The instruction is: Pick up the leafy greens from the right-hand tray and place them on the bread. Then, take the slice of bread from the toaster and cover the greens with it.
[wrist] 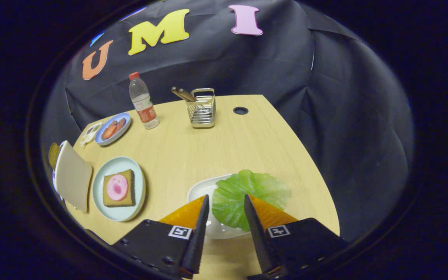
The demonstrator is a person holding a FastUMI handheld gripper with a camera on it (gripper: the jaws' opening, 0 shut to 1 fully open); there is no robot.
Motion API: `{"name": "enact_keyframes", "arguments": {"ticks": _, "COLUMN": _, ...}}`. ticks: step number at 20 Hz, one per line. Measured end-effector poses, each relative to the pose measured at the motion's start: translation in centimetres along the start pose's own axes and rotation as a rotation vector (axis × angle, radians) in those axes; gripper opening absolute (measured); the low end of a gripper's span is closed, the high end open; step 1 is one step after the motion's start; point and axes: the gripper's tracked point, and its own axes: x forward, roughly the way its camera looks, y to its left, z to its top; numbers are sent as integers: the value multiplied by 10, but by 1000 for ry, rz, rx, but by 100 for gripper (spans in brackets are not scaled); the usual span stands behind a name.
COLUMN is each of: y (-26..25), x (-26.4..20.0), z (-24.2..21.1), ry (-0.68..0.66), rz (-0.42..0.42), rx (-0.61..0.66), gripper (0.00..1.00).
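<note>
- The table (224,147) is the biggest thing; it carries everything, and it reaches from under the claw to the far wall.
- The toaster (72,177) stands far to the left of the claw, at the table's edge. A brown slice of bread (53,154) sticks out behind it, so I judge the second step is not yet begun.
- The leafy greens (247,194) lie on the white tray (200,190), just ahead of the claw; the near edge of the leaf is between the two fingers. The greens are not yet lifted.
- The plate (118,188), pale and round, is ahead and to the left of the claw, beside the toaster. On it lies the bread (119,188) with a pink round slice on top. No green is on it, so the first step is also still to do.
- The claw (227,202) has its fingers apart, one on each side of the leaf's near edge, and I cannot see them pressing on it. I judge the task is at its very start, at the approach to the greens.
- The bottle (143,102), far ahead to the left, has a red label, but the writing is too small to read.
- The fingers carry small square black-and-white markers, no words.
</note>
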Motion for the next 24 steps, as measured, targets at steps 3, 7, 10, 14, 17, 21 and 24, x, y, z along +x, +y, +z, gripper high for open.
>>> {"name": "enact_keyframes", "arguments": {"ticks": 3, "y": -23, "x": 20, "z": 1, "ry": 29, "rz": 0, "rx": 5, "gripper": 79}}
{"name": "enact_keyframes", "arguments": {"ticks": 7, "y": -45, "x": 46, "z": -9, "ry": 102, "rz": -15, "rx": -3, "gripper": 84}}
{"name": "enact_keyframes", "arguments": {"ticks": 10, "y": -64, "x": 56, "z": -13, "ry": 142, "rz": -33, "rx": 18, "gripper": 85}}
{"name": "enact_keyframes", "arguments": {"ticks": 14, "y": -64, "x": 64, "z": -22, "ry": 202, "rz": 19, "rx": 33, "gripper": 87}}
{"name": "enact_keyframes", "arguments": {"ticks": 17, "y": -62, "x": 72, "z": -20, "ry": 194, "rz": 34, "rx": 36, "gripper": 82}}
{"name": "enact_keyframes", "arguments": {"ticks": 21, "y": -58, "x": 76, "z": -16, "ry": 190, "rz": 36, "rx": 17, "gripper": 36}}
{"name": "enact_keyframes", "arguments": {"ticks": 24, "y": -60, "x": 72, "z": -15, "ry": 192, "rz": 13, "rx": -12, "gripper": 16}}
